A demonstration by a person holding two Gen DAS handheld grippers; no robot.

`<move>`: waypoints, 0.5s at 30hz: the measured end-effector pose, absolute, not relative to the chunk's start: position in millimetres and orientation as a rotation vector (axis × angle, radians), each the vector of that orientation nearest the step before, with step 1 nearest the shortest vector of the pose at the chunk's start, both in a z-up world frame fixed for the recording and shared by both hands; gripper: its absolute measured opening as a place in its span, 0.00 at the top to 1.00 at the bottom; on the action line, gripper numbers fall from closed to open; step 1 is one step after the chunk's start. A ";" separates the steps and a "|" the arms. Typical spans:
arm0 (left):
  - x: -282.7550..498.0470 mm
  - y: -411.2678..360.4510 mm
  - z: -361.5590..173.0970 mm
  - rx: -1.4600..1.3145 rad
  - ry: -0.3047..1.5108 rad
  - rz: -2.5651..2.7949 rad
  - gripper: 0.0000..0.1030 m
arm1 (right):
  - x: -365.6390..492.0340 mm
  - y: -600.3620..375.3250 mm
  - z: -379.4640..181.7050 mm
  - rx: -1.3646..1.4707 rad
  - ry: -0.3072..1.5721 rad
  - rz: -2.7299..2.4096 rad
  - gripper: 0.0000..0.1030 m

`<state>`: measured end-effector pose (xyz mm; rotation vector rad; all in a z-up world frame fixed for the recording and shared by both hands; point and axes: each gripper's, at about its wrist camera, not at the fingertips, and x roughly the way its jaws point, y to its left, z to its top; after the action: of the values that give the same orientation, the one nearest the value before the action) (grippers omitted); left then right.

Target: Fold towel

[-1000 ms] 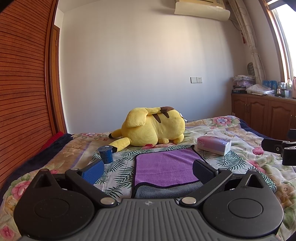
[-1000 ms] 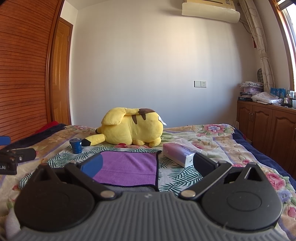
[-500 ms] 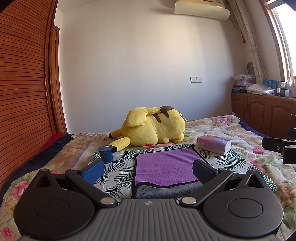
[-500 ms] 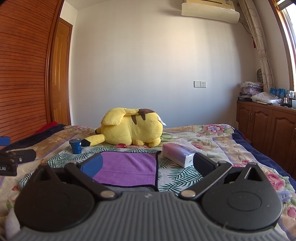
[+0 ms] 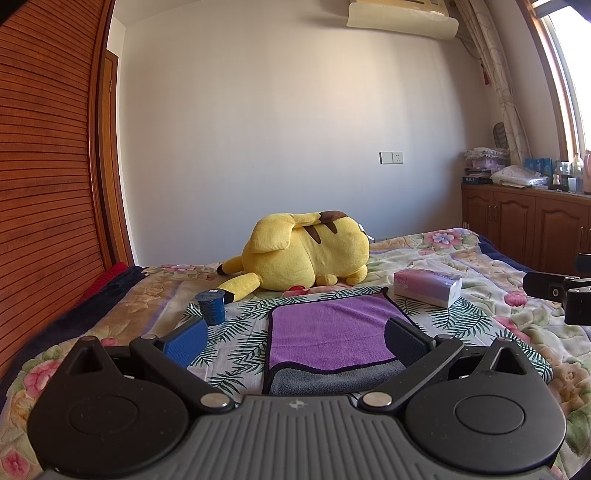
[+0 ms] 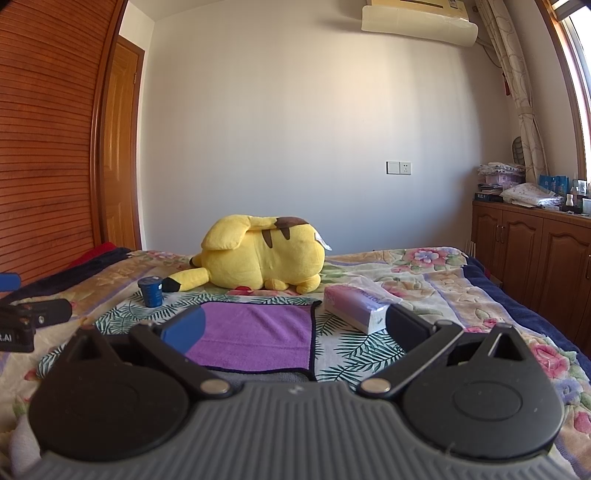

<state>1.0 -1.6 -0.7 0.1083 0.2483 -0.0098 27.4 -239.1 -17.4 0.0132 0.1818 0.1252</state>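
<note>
Left gripper (image 5: pixel 294 338), right gripper (image 6: pixel 294 328) both spread wide, gripping nothing. Purple towel (image 5: pixel 332 332) flat ahead; blue cup (image 5: pixel 211 306) forward-left, tissue pack (image 5: pixel 428 286) forward-right, yellow plush (image 5: pixel 306 251) beyond.

a floral-quilted bed (image 5: pixel 480 254) is carrying everything. a purple towel (image 5: pixel 332 328), yellow plush (image 5: pixel 310 254), blue cup (image 5: pixel 211 306) and tissue pack (image 5: pixel 428 286) are lying on it.

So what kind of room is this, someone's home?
Most likely a home bedroom. A bed with a floral cover fills the view, a yellow plush toy lies on it behind the purple towel, and wooden cabinets line the window wall, with an air conditioner above.
</note>
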 end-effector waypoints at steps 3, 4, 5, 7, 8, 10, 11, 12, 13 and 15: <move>1.7 1.1 -2.4 0.109 0.249 -0.009 0.16 | 27.3 -239.2 -17.4 0.013 0.181 0.125 0.00; 1.9 1.4 -2.6 0.109 0.249 -0.009 0.16 | 27.4 -239.2 -17.6 0.013 0.181 0.125 0.00; 2.1 2.1 -3.0 0.109 0.250 -0.009 0.16 | 27.4 -239.2 -17.5 0.013 0.182 0.125 0.00; 2.0 1.6 -2.8 0.109 0.250 -0.010 0.16 | 27.3 -239.3 -17.5 0.013 0.182 0.125 0.00; 2.0 1.7 -2.9 0.109 0.250 -0.010 0.16 | 27.2 -239.2 -17.6 0.013 0.182 0.125 0.00; 1.3 3.0 -3.3 0.110 0.250 -0.009 0.16 | 27.2 -239.1 -17.6 0.012 0.183 0.125 0.00; 1.3 3.1 -3.4 0.111 0.251 -0.010 0.16 | 27.4 -239.2 -17.5 0.012 0.184 0.125 0.00; 1.7 3.6 -7.2 0.113 0.252 -0.010 0.16 | 27.4 -239.0 -17.4 0.010 0.185 0.125 0.00; 1.7 3.8 -7.9 0.114 0.254 -0.010 0.16 | 27.6 -239.3 -17.2 0.009 0.185 0.125 0.00; 2.0 4.2 -9.1 0.116 0.259 -0.010 0.16 | 28.2 -239.3 -17.2 0.008 0.190 0.129 0.00</move>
<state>2.0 4.2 -9.1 0.1158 0.2587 -0.0104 28.2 -239.3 -17.2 0.0084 0.1896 0.1291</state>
